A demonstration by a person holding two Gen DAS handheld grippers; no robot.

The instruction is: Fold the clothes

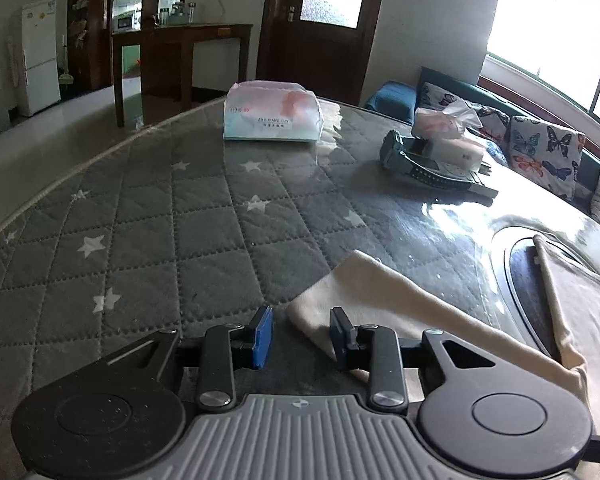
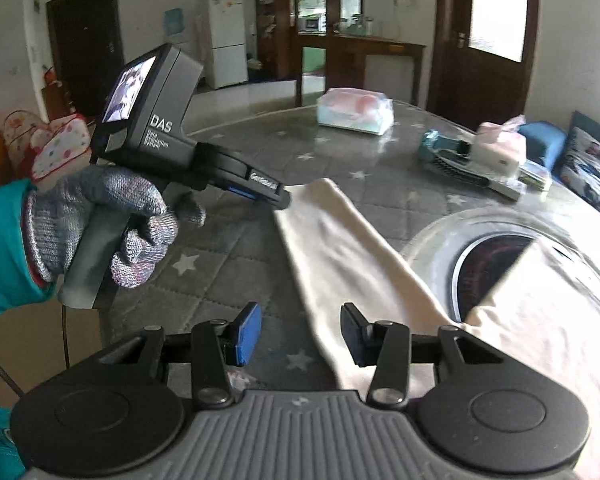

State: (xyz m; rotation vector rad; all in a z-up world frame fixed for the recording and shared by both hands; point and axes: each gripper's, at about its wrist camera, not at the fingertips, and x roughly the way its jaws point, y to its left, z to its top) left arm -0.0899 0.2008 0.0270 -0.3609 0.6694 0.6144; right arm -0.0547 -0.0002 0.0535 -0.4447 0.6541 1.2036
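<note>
A cream long-sleeved garment lies on a table under a grey star-quilted cover. Its sleeve stretches out flat to the left, the cuff end nearest my left gripper. That gripper is open, its blue pads straddling the cuff corner just above the cloth. In the right wrist view the same sleeve runs away from my right gripper, which is open over the sleeve's near edge. A gloved hand holds the left gripper's body at the cuff.
A pack of tissues sits at the table's far side. A tissue box on a dark tray stands to the right. A round glass-topped inset lies partly under the garment. A sofa with butterfly cushions runs behind the table.
</note>
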